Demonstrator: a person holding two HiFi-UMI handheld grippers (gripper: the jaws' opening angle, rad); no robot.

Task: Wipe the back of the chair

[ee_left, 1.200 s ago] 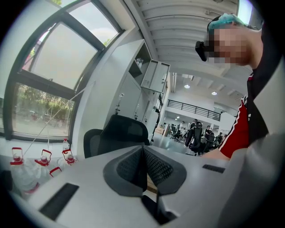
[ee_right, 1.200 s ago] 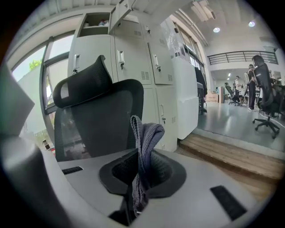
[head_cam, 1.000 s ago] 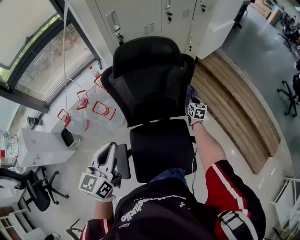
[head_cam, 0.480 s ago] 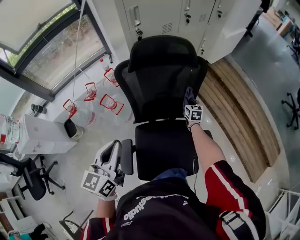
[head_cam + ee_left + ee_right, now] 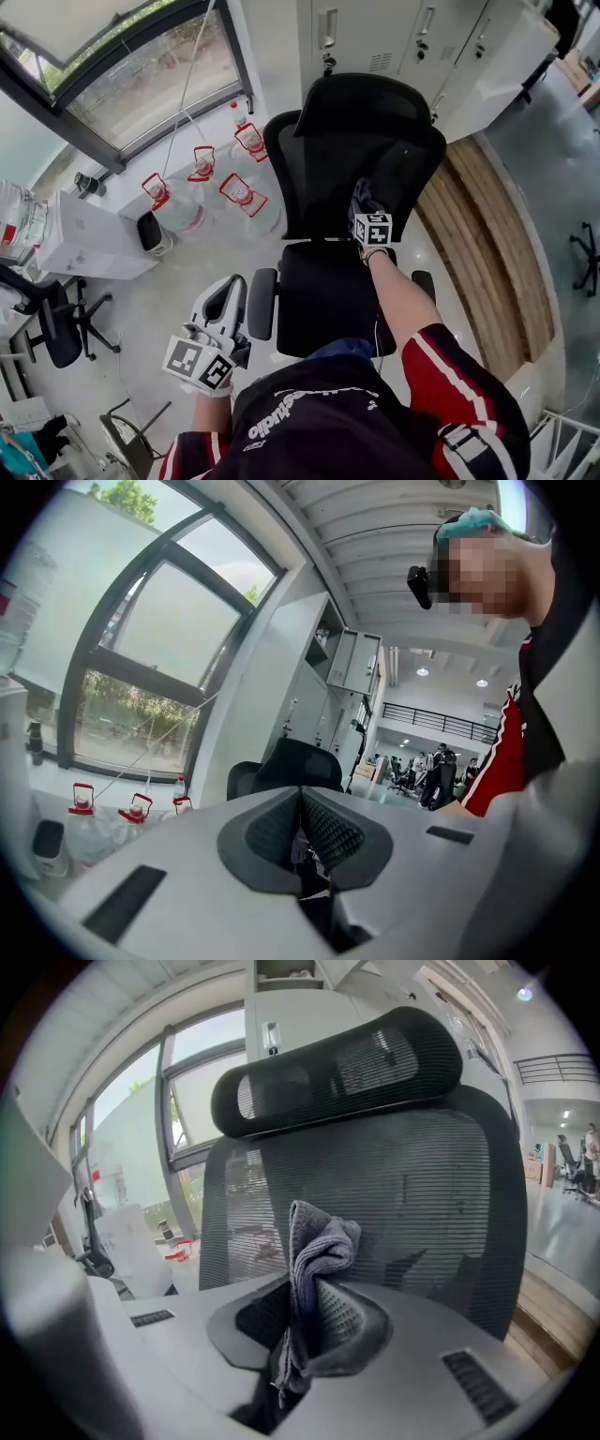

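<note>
Gripping a grey cloth (image 5: 319, 1251) between closed jaws, the right tongs (image 5: 305, 1312) point at the front of the black mesh chair back (image 5: 422, 1185). The cloth's bunched top stands up above the jaw pads and a loose end hangs down between them. In the right gripper view the cloth sits low and centre against the mesh, under the curved headrest (image 5: 337, 1068). Whether it actually touches the mesh cannot be told. In the head view the right tongs (image 5: 360, 202) are at the lower right part of the chair back (image 5: 328, 159), just above the seat (image 5: 323, 295), with the cloth (image 5: 360, 192) showing as a dark lump past the marker cube. The person's red and white sleeve (image 5: 459, 384) fills the lower right of the frame. The left tongs (image 5: 223, 302) hang low at the lower left of the head view, just beside the chair's left armrest (image 5: 262, 302) and apart from the chair back. In the left gripper view the left tongs (image 5: 302, 829) have their ribbed pads pressed together with nothing held, and the chair (image 5: 295, 766) shows small beyond them. Clear water jugs with red handles (image 5: 202, 173) stand on the floor near the window (image 5: 122, 84) at upper left, and grey lockers (image 5: 394, 37) run along the top edge behind the headrest (image 5: 361, 98).
</note>
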